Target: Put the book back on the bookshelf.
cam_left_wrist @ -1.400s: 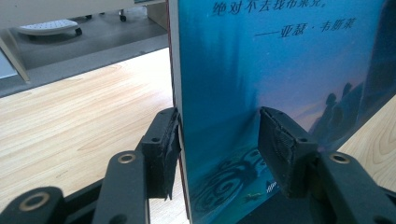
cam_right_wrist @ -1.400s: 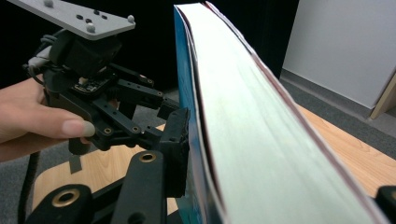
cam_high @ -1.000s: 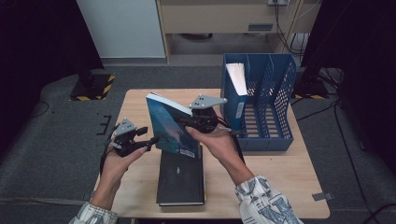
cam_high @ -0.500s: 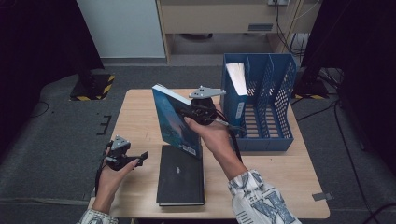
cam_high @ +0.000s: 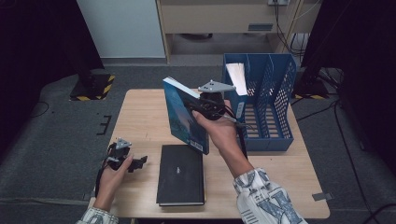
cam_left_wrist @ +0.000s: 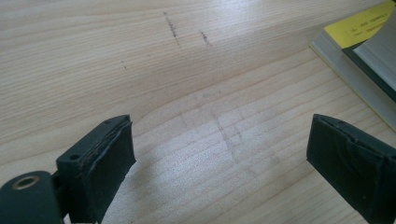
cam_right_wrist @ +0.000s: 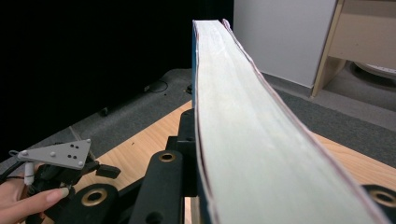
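A blue book [cam_high: 185, 115] stands upright in the air above the wooden table [cam_high: 140, 116], with my right gripper [cam_high: 208, 105] shut on its fore edge. In the right gripper view the book's pale page edge [cam_right_wrist: 243, 126] runs straight away from the jaws of the right gripper [cam_right_wrist: 205, 191]. A black book [cam_high: 181, 173] lies flat on the table below it. My left gripper [cam_high: 132, 163] rests low near the table's front left, open and holding nothing. The left gripper [cam_left_wrist: 219, 158] shows bare wood between its jaws, with a book corner [cam_left_wrist: 369, 51] off to the upper right.
A blue mesh file rack [cam_high: 271, 107] stands at the table's right, just past the held book, with a white document [cam_high: 237, 77] upright in its rear slot. The left gripper [cam_right_wrist: 60, 163] also shows far left in the right gripper view. Dark floor surrounds the table.
The left gripper has drawn back from the blue book toward the table's front left edge. The right gripper has carried the upright book slightly right, toward the rack.
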### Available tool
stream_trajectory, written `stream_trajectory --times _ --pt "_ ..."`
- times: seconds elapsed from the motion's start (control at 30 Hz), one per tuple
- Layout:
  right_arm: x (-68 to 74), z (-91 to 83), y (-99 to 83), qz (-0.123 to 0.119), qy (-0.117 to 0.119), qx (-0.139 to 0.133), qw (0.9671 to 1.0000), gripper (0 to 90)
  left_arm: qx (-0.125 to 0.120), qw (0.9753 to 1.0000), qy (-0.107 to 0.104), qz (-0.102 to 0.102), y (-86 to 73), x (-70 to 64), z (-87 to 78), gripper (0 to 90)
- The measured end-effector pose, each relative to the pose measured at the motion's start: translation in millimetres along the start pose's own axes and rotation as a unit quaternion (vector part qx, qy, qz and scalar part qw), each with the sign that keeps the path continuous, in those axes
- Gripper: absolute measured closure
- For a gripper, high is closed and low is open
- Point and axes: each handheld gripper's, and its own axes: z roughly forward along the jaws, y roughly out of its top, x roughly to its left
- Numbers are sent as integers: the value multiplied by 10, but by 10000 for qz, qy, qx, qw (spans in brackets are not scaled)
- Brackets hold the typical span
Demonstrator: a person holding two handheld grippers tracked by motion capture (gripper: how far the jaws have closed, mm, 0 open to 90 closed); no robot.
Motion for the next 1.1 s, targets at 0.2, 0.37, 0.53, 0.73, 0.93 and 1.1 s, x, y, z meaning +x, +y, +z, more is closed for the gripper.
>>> stream_trajectory --times 0.2,0.37,0.53,0.73,0.93,1.1 --pt "-19 -139 -20 -59 -69 -32 10000 739 119 9999 -3 61 -16 -13 24 68" --pt "-31 -283 -35 -51 -84 -80 9999 739 223 9997 5 124 -33 -31 57 61" --pt "-33 -415 -67 -62 -108 -127 9998 739 292 9995 2 148 -54 -40 81 48" --pt "-50 -539 -113 -29 -127 -167 9998 739 265 9994 53 192 -65 -56 95 38" --pt "-76 -641 -156 -26 -148 -202 9997 739 124 9997 90 169 -97 -63 106 16" --pt "-114 -694 -172 -1 -139 -222 9997 739 44 9998 101 157 -116 -66 109 5"
